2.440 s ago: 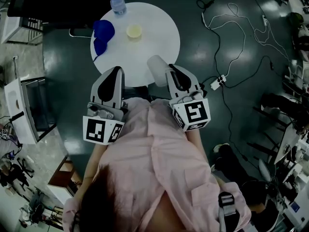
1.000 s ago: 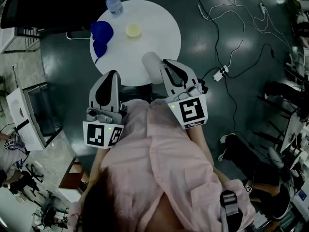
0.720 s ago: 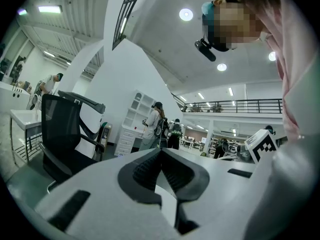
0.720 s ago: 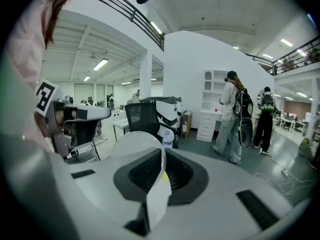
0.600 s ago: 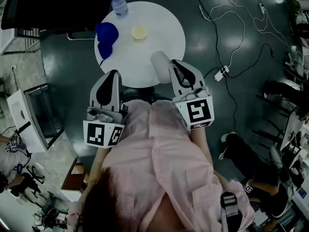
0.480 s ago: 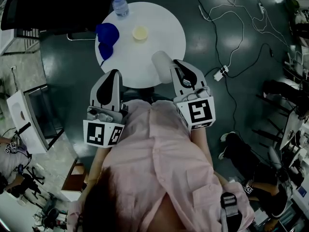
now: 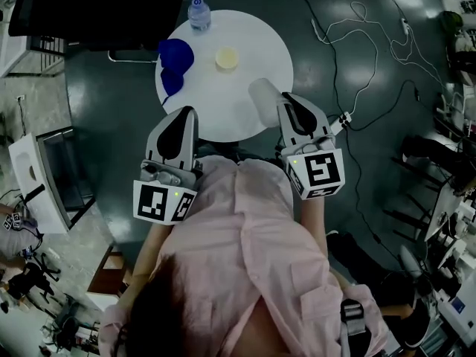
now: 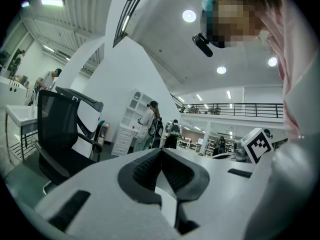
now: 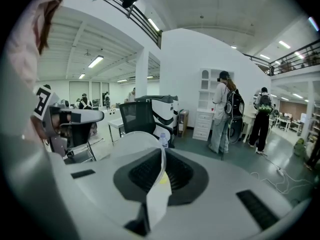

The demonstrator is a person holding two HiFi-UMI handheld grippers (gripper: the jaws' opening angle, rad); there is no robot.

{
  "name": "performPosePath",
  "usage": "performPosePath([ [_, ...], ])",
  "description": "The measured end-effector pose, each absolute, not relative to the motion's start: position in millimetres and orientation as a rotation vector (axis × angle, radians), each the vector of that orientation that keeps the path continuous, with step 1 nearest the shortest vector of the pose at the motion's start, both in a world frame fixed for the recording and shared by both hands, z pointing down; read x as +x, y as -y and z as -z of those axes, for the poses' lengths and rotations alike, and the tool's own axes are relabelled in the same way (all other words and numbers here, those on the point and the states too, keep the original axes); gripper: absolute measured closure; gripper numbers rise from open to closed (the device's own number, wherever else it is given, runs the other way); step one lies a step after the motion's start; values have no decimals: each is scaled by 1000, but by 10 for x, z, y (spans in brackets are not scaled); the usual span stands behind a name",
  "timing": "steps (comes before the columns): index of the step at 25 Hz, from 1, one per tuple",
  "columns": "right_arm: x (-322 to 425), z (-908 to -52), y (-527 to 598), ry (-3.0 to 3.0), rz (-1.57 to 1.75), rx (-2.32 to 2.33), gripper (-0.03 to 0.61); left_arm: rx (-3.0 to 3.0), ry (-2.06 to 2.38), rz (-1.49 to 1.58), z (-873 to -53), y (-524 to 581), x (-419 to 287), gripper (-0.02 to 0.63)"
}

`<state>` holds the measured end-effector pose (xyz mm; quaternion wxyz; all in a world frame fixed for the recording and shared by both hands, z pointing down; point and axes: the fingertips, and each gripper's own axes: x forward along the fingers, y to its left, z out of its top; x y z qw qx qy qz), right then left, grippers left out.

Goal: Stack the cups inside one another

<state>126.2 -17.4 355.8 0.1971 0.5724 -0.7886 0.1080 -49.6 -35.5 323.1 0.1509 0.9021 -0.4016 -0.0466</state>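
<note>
Right claw (image 7: 288,104), white cup (image 7: 264,95) shifted right; bottle (image 7: 198,12), blue cloth (image 7: 175,56) crowd table (image 7: 256,43).

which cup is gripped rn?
The white cup: the right gripper pinches its wall. The blue cups and the yellow cup sit free on the table.

Blue shape (image 7: 176,53), perhaps cups, indistinct
</note>
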Motion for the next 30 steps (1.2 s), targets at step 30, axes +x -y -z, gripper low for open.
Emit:
performPosePath([
  [30, 1161, -3807, 1017, 2265, -480, 1444, 538, 2562, 1205, 214, -3201, 664, -1063, 597],
])
